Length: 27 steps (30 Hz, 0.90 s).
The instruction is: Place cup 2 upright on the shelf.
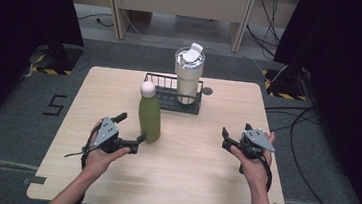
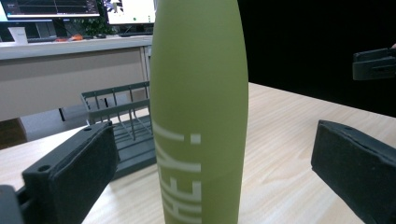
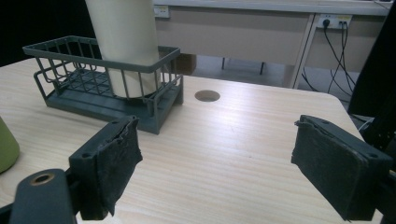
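Green bottle (image 2: 198, 112) top and base cut off, lettering perhaps "HEY!"

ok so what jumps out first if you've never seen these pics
The tall green bottle with a white cap stands upright near the middle of the wooden table, with the open left tongs set around its lower body, pads clear of it. Behind it, a cream tumbler with a white lid stands in a dark wire basket. The right tongs are open over bare wood.
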Each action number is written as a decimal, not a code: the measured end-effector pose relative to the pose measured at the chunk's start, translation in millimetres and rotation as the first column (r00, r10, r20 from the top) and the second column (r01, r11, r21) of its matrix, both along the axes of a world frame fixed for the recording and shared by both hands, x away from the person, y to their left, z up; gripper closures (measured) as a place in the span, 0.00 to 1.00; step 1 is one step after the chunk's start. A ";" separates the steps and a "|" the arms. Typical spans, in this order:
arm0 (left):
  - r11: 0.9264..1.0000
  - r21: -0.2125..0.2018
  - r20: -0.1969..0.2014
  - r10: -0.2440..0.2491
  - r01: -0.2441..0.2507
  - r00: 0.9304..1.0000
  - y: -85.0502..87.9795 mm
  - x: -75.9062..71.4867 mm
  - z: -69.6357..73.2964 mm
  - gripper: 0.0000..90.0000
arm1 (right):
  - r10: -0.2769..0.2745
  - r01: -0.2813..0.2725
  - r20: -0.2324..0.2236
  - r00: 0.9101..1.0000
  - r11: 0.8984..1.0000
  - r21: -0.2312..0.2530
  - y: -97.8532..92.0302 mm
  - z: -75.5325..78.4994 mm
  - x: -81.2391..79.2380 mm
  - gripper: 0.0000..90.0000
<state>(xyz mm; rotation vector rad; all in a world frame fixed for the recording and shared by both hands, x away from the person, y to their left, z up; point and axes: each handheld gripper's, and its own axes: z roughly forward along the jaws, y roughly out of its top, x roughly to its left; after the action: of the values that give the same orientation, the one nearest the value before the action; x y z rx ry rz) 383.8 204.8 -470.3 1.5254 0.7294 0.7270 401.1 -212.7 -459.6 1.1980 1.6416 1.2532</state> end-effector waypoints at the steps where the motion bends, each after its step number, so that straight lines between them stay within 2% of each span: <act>1: 1.000 0.006 0.002 -0.001 0.001 1.000 -1.4 2.5 0.5 0.00 | 0.000 0.000 0.003 1.000 1.000 -0.002 -0.8 0.6 0.1 0.16; 9: 1.000 0.014 -0.008 0.002 -0.002 1.000 -12.7 22.2 2.6 0.00 | -0.006 0.006 0.007 1.000 1.000 0.001 -3.2 3.4 -0.7 0.16; 16: 1.000 -0.003 -0.023 0.009 -0.009 1.000 -18.4 36.9 4.5 0.00 | -0.005 0.005 0.002 1.000 1.000 0.000 -3.4 2.6 0.2 0.16; 27: 1.000 0.021 -0.020 0.008 -0.007 1.000 -24.9 50.8 6.5 0.04 | 0.003 -0.003 -0.010 1.000 1.000 -0.003 -1.8 1.1 0.9 0.16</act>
<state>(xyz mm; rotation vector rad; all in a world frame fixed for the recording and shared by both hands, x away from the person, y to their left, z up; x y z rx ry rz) 434.6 179.9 -463.8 1.5514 0.7448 0.7281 402.1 -214.5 -458.4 1.2024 1.6525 1.2481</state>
